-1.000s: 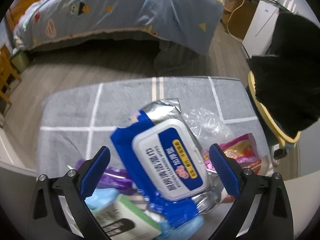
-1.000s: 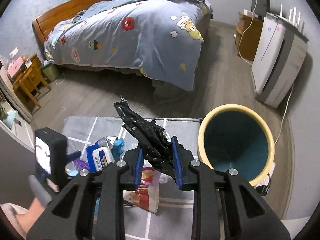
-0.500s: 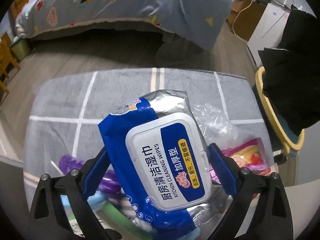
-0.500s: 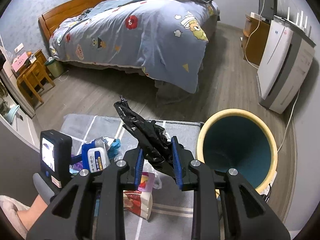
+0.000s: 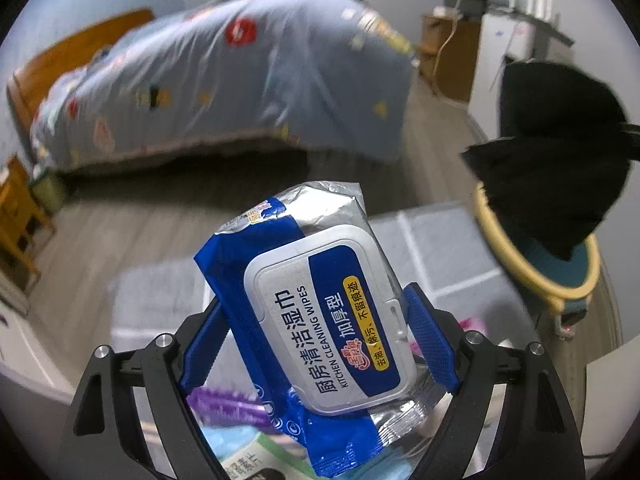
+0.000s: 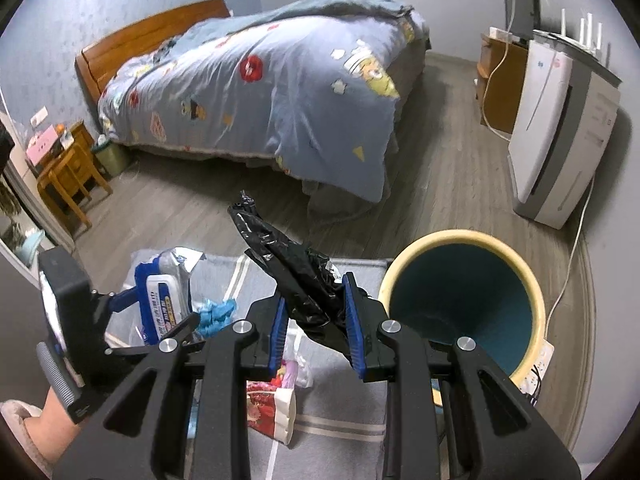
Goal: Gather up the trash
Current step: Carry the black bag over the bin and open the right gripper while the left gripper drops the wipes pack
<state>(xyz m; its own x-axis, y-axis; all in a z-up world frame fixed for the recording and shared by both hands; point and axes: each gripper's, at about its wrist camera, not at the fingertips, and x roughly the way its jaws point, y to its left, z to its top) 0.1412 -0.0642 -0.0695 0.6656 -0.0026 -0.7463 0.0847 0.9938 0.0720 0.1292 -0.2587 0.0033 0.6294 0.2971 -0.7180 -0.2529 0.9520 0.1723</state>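
Left gripper (image 5: 316, 344) is clamping a blue wipes pack (image 5: 320, 316) above the grey rug (image 5: 448, 248). Right gripper (image 6: 316, 320) is pinching a crumpled black bag (image 6: 296, 268) beside the yellow-rimmed bin (image 6: 464, 300).

Left tool (image 5: 316, 344) and right tool (image 6: 316, 330) both clamped, raised.

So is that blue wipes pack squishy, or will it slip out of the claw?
The wipes pack probably bends: its foil end is crinkled. The hard lid likely helps the left claw hold it. The foil looks shiny, so it might slide if squeezed lightly.
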